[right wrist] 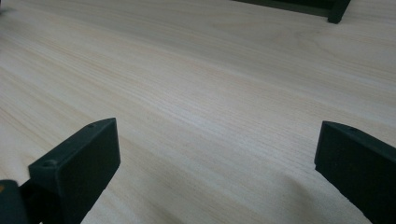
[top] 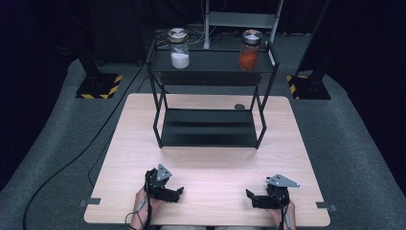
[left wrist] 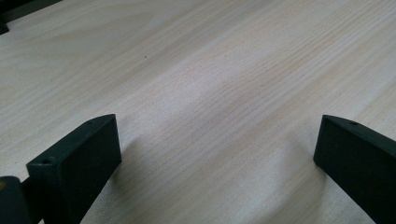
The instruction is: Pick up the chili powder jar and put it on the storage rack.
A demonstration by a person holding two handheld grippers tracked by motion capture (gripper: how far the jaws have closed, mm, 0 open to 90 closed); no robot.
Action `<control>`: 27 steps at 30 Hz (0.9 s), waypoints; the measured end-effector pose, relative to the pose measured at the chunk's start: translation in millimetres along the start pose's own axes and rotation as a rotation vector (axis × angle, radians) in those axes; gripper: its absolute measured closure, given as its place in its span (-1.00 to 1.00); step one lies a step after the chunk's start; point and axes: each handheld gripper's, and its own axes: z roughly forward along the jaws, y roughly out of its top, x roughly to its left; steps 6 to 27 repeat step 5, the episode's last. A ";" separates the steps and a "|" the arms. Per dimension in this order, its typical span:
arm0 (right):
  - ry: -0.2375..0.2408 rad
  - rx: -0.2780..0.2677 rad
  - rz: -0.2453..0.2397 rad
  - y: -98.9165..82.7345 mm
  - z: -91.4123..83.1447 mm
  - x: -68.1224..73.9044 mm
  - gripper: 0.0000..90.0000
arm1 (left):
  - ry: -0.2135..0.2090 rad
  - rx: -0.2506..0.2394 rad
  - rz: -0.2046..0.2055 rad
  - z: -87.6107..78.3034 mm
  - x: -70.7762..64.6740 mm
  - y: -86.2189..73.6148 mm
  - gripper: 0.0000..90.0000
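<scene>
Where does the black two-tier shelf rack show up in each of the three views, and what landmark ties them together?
High view: the black shelf rack stands at the table's far middle, with a white-filled jar and an orange-filled jar on its top tier.
Left gripper view: a dark corner at the top left edge may be the rack; too little to tell.
Right gripper view: one rack foot at the top right.
Shared landmark: the pale wooden table.

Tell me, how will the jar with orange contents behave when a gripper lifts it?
The jar with orange contents looks like glass, so probably smooth, slippery and breakable. It is tall, narrow and mostly full, so likely heavy and apt to tip on the top shelf.
</scene>
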 end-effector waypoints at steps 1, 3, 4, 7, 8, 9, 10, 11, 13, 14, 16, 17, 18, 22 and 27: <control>0.003 -0.006 0.007 -1.1 -0.5 -1.2 -1.00 | 0.000 0.000 0.000 0.0 0.0 0.0 -1.00; 0.006 -0.014 0.016 -2.5 -1.1 -2.8 -1.00 | 0.000 0.000 0.000 0.0 0.1 0.1 -1.00; 0.005 -0.014 0.019 -2.5 -1.2 -2.7 -1.00 | 0.001 0.000 0.001 0.0 0.0 0.0 -1.00; 0.006 -0.014 0.016 -2.5 -1.0 -2.8 -1.00 | 0.001 0.000 0.001 0.0 0.0 0.0 -1.00; 0.006 -0.014 0.016 -2.5 -1.0 -2.8 -1.00 | 0.001 0.000 0.001 0.0 0.0 0.0 -1.00; 0.006 -0.014 0.016 -2.5 -1.0 -2.8 -1.00 | 0.001 0.000 0.001 0.0 0.0 0.0 -1.00; 0.006 -0.014 0.016 -2.5 -1.0 -2.8 -1.00 | 0.001 0.000 0.001 0.0 0.0 0.0 -1.00; 0.006 -0.014 0.016 -2.5 -1.0 -2.8 -1.00 | 0.001 0.000 0.001 0.0 0.0 0.0 -1.00; 0.006 -0.014 0.016 -2.5 -1.0 -2.8 -1.00 | 0.001 0.000 0.001 0.0 0.0 0.0 -1.00; 0.006 -0.014 0.016 -2.5 -1.0 -2.8 -1.00 | 0.001 0.000 0.001 0.0 0.0 0.0 -1.00; 0.006 -0.014 0.016 -2.5 -1.0 -2.8 -1.00 | 0.001 0.000 0.001 0.0 0.0 0.0 -1.00; 0.006 -0.014 0.016 -2.5 -1.0 -2.8 -1.00 | 0.001 0.000 0.001 0.0 0.0 0.0 -1.00; 0.006 -0.014 0.016 -2.5 -1.0 -2.8 -1.00 | 0.001 0.000 0.001 0.0 0.0 0.0 -1.00; 0.006 -0.014 0.016 -2.5 -1.0 -2.8 -1.00 | 0.001 0.000 0.001 0.0 0.0 0.0 -1.00; 0.006 -0.014 0.016 -2.5 -1.0 -2.8 -1.00 | 0.001 0.000 0.001 0.0 0.0 0.0 -1.00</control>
